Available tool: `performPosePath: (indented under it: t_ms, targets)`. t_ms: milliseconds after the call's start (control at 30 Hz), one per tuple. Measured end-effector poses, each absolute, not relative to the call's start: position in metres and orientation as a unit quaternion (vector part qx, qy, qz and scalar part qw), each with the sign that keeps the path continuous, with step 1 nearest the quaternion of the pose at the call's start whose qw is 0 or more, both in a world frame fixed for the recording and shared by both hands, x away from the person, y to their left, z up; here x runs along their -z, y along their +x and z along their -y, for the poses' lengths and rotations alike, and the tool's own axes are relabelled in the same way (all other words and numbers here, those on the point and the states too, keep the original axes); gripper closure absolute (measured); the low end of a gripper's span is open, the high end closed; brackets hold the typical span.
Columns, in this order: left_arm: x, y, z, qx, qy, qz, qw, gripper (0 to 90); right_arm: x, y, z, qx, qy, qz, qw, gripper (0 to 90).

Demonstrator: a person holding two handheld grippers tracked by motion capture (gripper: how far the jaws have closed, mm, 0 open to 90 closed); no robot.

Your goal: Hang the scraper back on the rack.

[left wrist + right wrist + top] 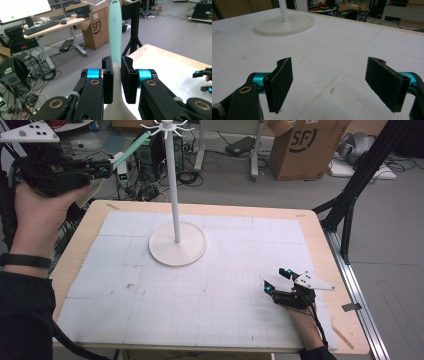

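Box [306, 145] marked "SF" sits behind left gripper [107, 168] clamping mint handle [131, 149].

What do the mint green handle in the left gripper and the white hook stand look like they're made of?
Mint green handle: probably silicone or soft plastic; its surface is matte, smooth and evenly coloured, with a moulded hanging hole at the tip. White hook stand: likely painted metal, possibly plastic; it has a uniform satin white finish, a thin rigid pole and a flat round base. Neither is certain from looks alone.
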State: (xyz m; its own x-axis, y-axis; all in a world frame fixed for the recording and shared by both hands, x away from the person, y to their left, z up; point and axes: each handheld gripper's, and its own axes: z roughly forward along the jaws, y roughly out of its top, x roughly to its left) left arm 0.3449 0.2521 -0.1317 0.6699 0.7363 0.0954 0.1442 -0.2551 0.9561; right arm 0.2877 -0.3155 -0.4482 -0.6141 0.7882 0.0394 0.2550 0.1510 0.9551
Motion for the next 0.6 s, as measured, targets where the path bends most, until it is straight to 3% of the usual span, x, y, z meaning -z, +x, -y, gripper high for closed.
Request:
performPosePath:
  t_ms: [433,467,600]
  targets:
    - [0.142,0.353,-0.249,-0.271,0.748,-0.296,0.529,79.5,0.448,0.288,0.315,-0.541,0.363,-0.718,0.246,21.2]
    - [0.145,0.353,-0.248,-0.273,0.743,-0.296,0.535,77.5,0.448,0.288,0.315,-0.541,0.363,-0.718,0.246,21.2]
    - [0.16,0.356,-0.242,-0.29,0.735,-0.302,0.534,54.0,0.448,0.288,0.315,-0.541,0.361,-0.718,0.247,21.3]
